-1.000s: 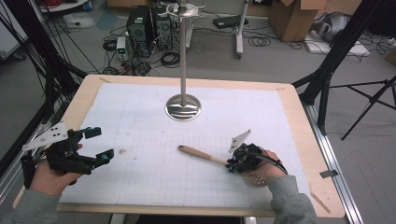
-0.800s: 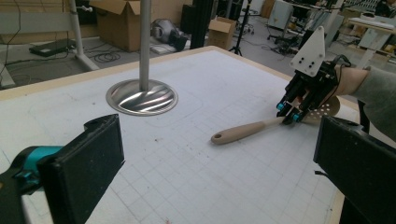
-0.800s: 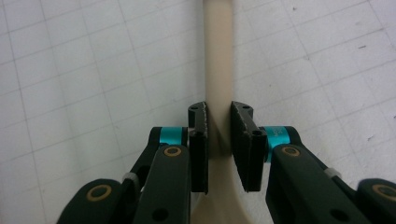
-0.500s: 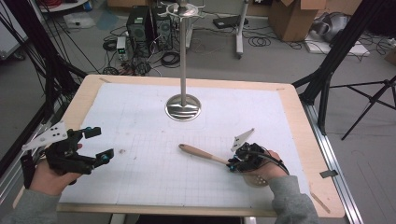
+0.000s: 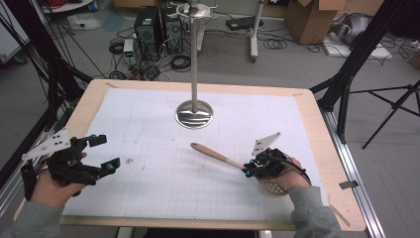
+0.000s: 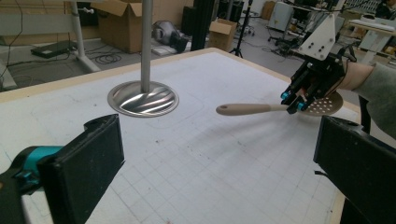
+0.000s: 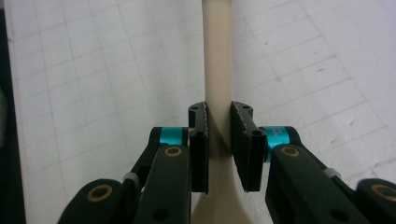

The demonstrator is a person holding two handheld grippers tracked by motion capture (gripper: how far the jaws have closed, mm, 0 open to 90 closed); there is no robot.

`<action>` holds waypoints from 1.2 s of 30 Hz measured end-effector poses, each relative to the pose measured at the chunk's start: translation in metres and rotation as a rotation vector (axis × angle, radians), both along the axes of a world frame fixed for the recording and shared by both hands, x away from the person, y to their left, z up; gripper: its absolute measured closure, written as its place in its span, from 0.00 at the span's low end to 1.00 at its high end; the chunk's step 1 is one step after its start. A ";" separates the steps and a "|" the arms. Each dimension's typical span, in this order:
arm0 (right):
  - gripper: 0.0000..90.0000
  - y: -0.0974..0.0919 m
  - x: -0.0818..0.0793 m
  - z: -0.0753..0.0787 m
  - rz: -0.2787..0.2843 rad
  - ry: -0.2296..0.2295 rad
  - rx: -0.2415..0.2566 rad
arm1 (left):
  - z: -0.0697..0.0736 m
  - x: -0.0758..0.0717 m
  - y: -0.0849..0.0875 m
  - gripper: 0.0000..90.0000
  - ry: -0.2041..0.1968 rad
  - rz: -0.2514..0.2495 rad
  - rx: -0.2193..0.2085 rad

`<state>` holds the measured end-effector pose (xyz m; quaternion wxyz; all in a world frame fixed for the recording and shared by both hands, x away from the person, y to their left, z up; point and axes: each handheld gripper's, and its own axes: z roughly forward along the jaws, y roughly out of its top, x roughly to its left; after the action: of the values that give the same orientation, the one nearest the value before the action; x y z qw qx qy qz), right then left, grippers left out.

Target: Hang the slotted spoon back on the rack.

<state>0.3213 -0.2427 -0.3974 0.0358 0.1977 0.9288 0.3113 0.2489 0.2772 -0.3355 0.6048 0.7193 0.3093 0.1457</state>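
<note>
At the table's right front, my right gripper (image 5: 250, 169) is clenched on the slotted spoon (image 5: 223, 158) where handle meets perforated bowl. Its long axis runs from my right hand up-left toward the metal stand (image 5: 194, 113), handle tip leading. My left gripper (image 5: 101, 152), well apart, hangs wide and empty.

Counting the things on and around the table

On the table, one slotted spoon (image 5: 225, 159) is lying and one metal stand (image 5: 194, 113) is standing. Two grippers are working here, the left gripper (image 5: 105, 153) and the right gripper (image 5: 249, 169), each one showing two black jaws. Behind the table, two computer towers (image 5: 159, 29) are standing on the floor, and one cardboard box (image 5: 313, 17) is sitting farther to the right.
</note>
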 end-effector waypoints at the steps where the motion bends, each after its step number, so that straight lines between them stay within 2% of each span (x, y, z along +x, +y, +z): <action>1: 0.87 -0.001 0.000 0.001 -0.001 -0.003 0.013 | 0.000 0.000 0.000 0.02 0.000 -0.001 -0.001; 16: 0.87 -0.015 0.002 0.022 -0.030 -0.030 0.143 | 0.000 -0.003 0.002 0.02 -0.001 0.005 -0.001; 21: 0.87 -0.020 0.005 0.034 -0.032 -0.063 0.176 | 0.000 -0.005 0.006 0.02 0.000 0.015 -0.003; 25: 0.87 -0.026 0.009 0.047 -0.037 -0.084 0.229 | -0.001 -0.008 0.007 0.02 0.002 0.022 0.001; 36: 0.87 -0.028 0.017 0.087 -0.050 -0.132 0.228 | -0.003 -0.012 0.013 0.02 0.008 0.032 0.000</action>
<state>0.3388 -0.2704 -0.3108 0.0819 0.2027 0.8777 0.4264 0.2365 0.2904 -0.3389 0.6011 0.7149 0.3231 0.1522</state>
